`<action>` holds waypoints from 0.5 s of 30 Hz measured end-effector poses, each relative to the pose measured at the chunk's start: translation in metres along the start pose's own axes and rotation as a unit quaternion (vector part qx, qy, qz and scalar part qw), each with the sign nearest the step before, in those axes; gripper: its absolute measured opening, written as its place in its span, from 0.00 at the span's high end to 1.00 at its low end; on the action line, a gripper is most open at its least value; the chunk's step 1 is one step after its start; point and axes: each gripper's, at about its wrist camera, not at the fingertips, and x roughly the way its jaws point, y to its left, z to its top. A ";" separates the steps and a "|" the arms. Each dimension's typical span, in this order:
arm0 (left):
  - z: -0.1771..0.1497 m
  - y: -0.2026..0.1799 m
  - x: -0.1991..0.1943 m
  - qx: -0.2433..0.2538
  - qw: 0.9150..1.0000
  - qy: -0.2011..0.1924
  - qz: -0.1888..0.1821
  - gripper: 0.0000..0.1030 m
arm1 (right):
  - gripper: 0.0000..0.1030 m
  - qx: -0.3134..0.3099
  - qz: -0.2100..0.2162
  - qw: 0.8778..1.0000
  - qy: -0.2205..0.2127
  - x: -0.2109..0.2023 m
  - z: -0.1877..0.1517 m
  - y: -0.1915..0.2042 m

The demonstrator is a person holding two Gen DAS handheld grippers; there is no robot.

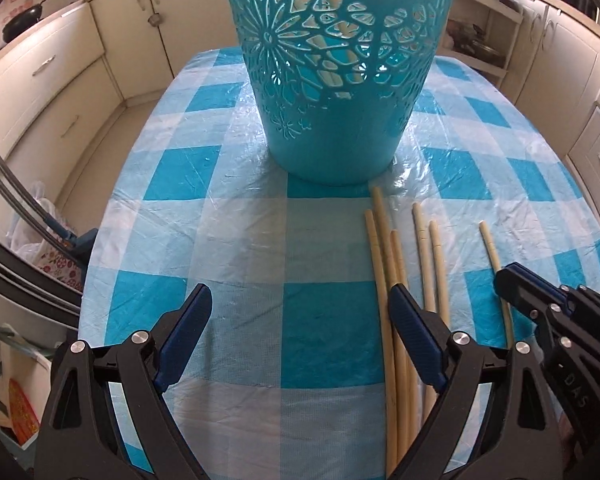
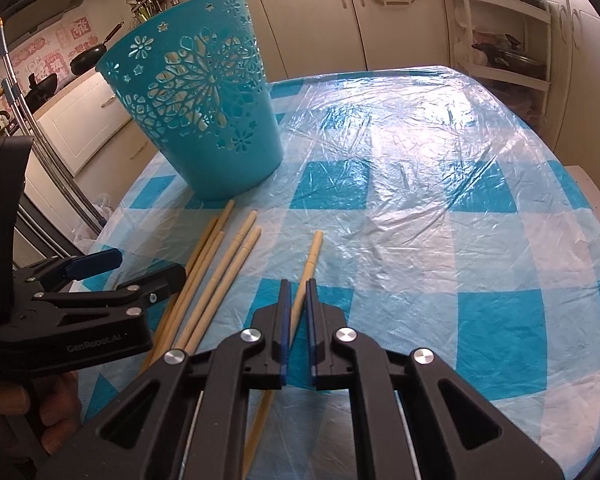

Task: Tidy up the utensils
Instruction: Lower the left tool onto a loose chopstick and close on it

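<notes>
A teal cut-out basket (image 1: 336, 80) stands upright on the checked tablecloth (image 1: 236, 240); it also shows in the right wrist view (image 2: 204, 120). Several pale wooden chopsticks (image 1: 396, 264) lie side by side in front of it, also in the right wrist view (image 2: 216, 276). One single chopstick (image 2: 306, 276) lies apart to their right. My right gripper (image 2: 296, 292) has its jaws narrowed around this single chopstick, which runs between the pads on the cloth. My left gripper (image 1: 300, 316) is open and empty, low over the cloth, its right finger (image 1: 416, 336) over the chopstick bundle.
Cream kitchen cabinets (image 1: 52, 80) surround the table. A white shelf rack (image 2: 504, 40) with pans stands at the far right. Frying pans (image 2: 88, 60) rest on the counter at the left. A plastic bag (image 1: 32, 232) sits on the floor by the table's left edge.
</notes>
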 end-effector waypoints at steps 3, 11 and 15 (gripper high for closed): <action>0.003 -0.001 0.004 0.003 1.000 0.004 0.008 0.17 | 0.93 0.004 0.005 1.000 0.003 0.000 0.001 -0.002; 0.010 -0.010 0.002 0.024 0.999 -0.007 -0.026 0.58 | 0.93 -0.011 -0.004 1.000 0.017 0.005 0.008 0.001; 0.009 -0.015 -0.001 0.048 0.998 -0.006 -0.041 0.81 | 0.93 -0.015 0.000 1.000 0.025 0.006 0.009 0.002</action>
